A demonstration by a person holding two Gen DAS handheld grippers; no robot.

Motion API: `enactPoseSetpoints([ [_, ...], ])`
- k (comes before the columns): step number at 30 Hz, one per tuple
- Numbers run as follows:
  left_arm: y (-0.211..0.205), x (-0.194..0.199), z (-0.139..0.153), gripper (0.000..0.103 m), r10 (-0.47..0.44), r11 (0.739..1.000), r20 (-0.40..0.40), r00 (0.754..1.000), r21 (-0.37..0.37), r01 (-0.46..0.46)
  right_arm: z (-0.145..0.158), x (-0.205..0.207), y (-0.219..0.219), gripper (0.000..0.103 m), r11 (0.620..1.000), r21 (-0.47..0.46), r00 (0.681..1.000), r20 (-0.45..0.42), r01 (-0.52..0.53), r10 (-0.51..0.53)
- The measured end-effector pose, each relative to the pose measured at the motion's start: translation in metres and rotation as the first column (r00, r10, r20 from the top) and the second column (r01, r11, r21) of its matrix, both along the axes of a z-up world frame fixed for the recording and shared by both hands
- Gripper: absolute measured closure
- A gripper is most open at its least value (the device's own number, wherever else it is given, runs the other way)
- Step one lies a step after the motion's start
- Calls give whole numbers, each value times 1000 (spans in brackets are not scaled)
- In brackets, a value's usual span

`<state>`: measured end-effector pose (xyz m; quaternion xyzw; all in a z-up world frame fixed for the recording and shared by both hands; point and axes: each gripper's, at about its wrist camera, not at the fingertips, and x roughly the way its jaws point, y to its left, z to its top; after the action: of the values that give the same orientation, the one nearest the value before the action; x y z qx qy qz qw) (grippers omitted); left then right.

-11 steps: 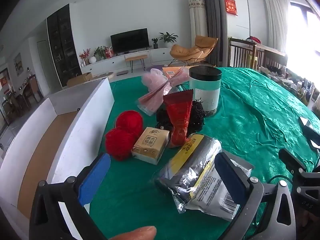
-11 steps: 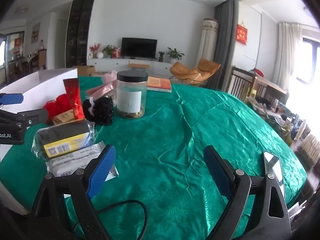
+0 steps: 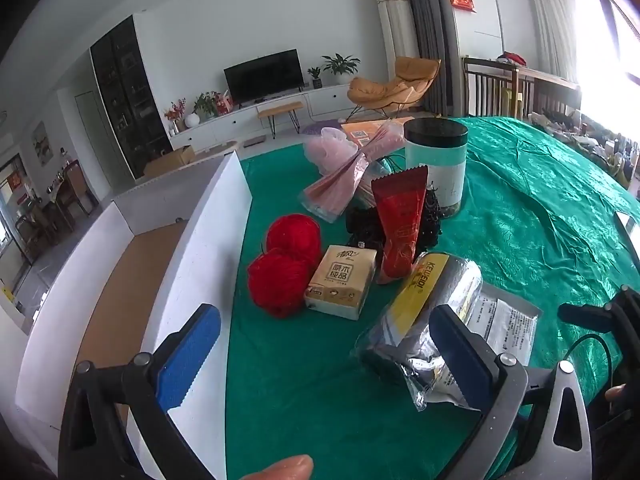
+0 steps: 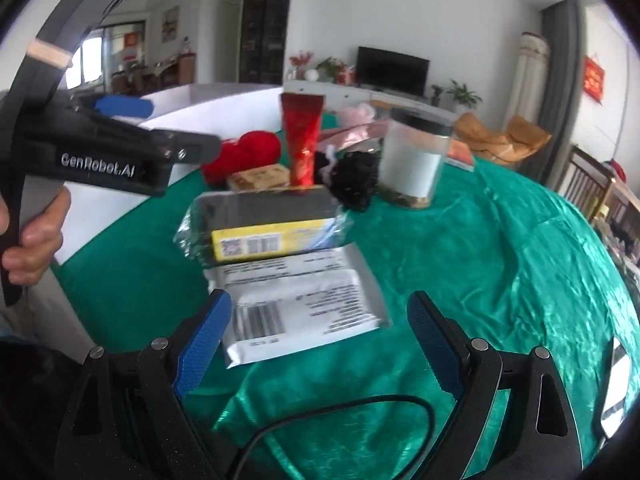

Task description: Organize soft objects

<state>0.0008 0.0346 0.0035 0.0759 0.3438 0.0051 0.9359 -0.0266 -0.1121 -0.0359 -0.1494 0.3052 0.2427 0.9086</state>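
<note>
On the green tablecloth lies a cluster of soft things: two red yarn balls [image 3: 282, 264], a tan tissue pack [image 3: 342, 280], a red tube pouch [image 3: 400, 222], a black scrunchie bundle [image 4: 356, 178], a silver-and-yellow wrapped pack [image 3: 424, 312] and a flat white sachet [image 4: 298, 300]. My left gripper [image 3: 324, 348] is open and empty, just short of the yarn and the silver pack. My right gripper [image 4: 320, 340] is open and empty, its fingers on either side of the near end of the white sachet. A white open box [image 3: 188, 264] stands at the left.
A clear jar with a black lid [image 3: 436, 164] and a pink wrapped bundle [image 3: 344, 172] stand behind the cluster. The left gripper's handle [image 4: 100, 160] and hand show at the left of the right wrist view. A phone [image 4: 614, 392] lies at the right table edge.
My right gripper has swung left and forward, so the white sachet now lies between its fingers. My left gripper has shifted slightly; the objects have not moved.
</note>
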Motion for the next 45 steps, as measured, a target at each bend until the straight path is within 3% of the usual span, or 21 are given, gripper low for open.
enactPoseSetpoints([
  [3,-3,5,-9,0,10,1000,-19,1000,14,-10,-19,7,28,12,992,-120,998,-58,-42,35],
  [4,-3,4,-10,0,10,1000,-27,1000,15,-10,-27,10,31,12,982,-185,998,-59,-19,8],
  [6,-5,2,-12,0,-2,1000,-40,999,9,2,-25,27,15,12,978,-171,992,-25,117,-123],
  [7,-8,1,-14,0,-8,1000,-46,999,7,8,-16,46,-5,12,952,-157,963,-15,263,-268],
  [9,-13,0,-22,0,-30,1000,-66,997,9,30,3,74,-52,12,870,-49,870,-7,492,-492],
  [10,-18,1,-25,0,-44,999,-82,996,13,45,13,81,-76,12,837,25,838,-17,546,-546],
  [12,-25,0,-31,0,-73,997,-99,992,20,75,25,81,-103,12,799,117,807,-30,589,-590],
  [15,-30,1,-41,0,-94,996,-128,987,-8,94,20,68,-112,12,803,135,812,-27,580,-582],
  [20,-35,10,-62,0,-96,995,-182,978,-14,95,-5,64,-106,12,841,92,840,-176,533,-513],
  [25,-44,26,-80,0,-85,996,-226,970,3,88,-9,58,-98,12,868,43,864,-136,494,-485],
  [31,-49,43,-86,0,-69,997,-249,966,11,74,-11,58,-105,12,864,56,859,-156,500,-487],
  [39,-43,46,-88,0,-76,997,-254,964,-35,69,-16,59,-103,12,873,47,864,-184,485,-469],
  [45,-29,43,-92,0,-76,992,-273,959,-122,43,-21,59,-97,12,884,31,870,-200,466,-451],
])
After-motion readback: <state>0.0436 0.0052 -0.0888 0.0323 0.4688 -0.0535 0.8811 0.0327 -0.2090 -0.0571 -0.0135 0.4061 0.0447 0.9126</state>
